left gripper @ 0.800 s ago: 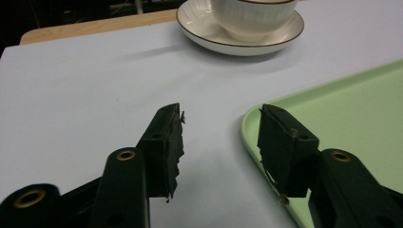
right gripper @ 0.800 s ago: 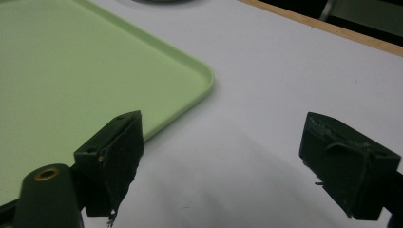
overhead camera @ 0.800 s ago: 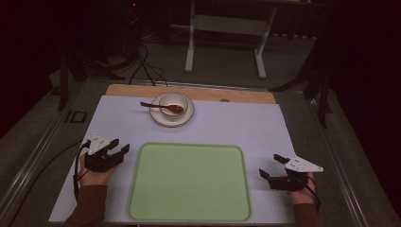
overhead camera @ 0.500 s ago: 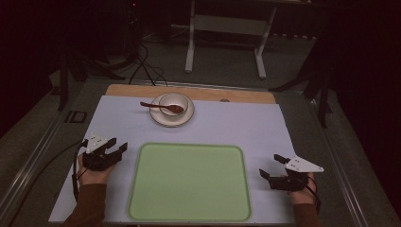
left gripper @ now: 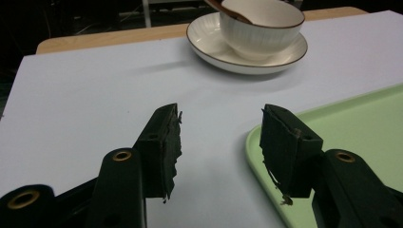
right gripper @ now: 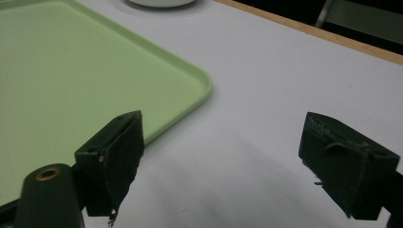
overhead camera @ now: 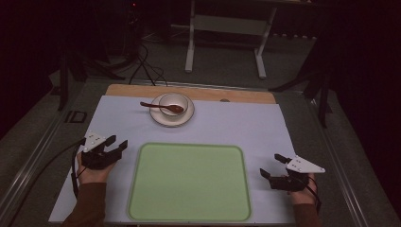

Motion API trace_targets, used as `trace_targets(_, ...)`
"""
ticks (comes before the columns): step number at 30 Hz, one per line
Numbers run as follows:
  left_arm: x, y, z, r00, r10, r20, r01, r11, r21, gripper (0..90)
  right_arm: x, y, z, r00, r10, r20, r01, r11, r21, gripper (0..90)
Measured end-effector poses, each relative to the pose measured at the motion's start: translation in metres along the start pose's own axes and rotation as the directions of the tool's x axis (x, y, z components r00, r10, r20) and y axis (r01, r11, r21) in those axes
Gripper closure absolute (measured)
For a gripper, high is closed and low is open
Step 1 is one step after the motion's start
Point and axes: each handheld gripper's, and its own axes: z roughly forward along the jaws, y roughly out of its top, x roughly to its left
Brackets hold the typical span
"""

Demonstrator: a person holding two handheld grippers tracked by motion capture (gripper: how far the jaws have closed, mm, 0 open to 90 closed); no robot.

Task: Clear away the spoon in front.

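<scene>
A white bowl point(overhead camera: 173, 102) stands on a white saucer point(overhead camera: 158, 118) at the far middle of the table, with a brown spoon point(overhead camera: 161, 107) resting in it, handle to the left. A pale green tray point(overhead camera: 189, 182) lies empty at the near middle. My left gripper point(overhead camera: 118, 141) rests left of the tray, open with nothing between its jaws, pointing toward the bowl point(left gripper: 261, 23). My right gripper point(overhead camera: 270, 164) sits right of the tray, open wide and holding nothing. The left gripper view looks between the jaws of the left gripper point(left gripper: 221, 142) at the saucer point(left gripper: 209, 45).
A white mat point(overhead camera: 246, 127) covers the table, with a wooden strip point(overhead camera: 236, 95) along its far edge. The tray's corner point(right gripper: 199, 80) lies just left of the right gripper point(right gripper: 223, 147). A metal stand point(overhead camera: 224, 28) is on the floor behind the table.
My left gripper has edged slightly forward toward the bowl. The right gripper, bowl and tray have stayed put.
</scene>
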Motion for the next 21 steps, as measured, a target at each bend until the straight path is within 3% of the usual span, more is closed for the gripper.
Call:
trace_targets(17, 0.000, 0.028, 0.002, 0.9989, -0.003, 0.047, 0.004, 0.9995, -0.032, 46.4, 0.000, 0.000, -0.002, 1.0000, 0.004, 0.001, -0.004, 1.000, -0.009, 14.9)
trace_targets(21, 0.001, 0.036, 0.003, 0.9992, 0.004, 0.039, -0.002, 0.9992, -0.040, 44.0, 0.000, 0.000, -0.002, 1.0000, 0.005, 0.003, -0.005, 1.000, -0.010, 15.0)
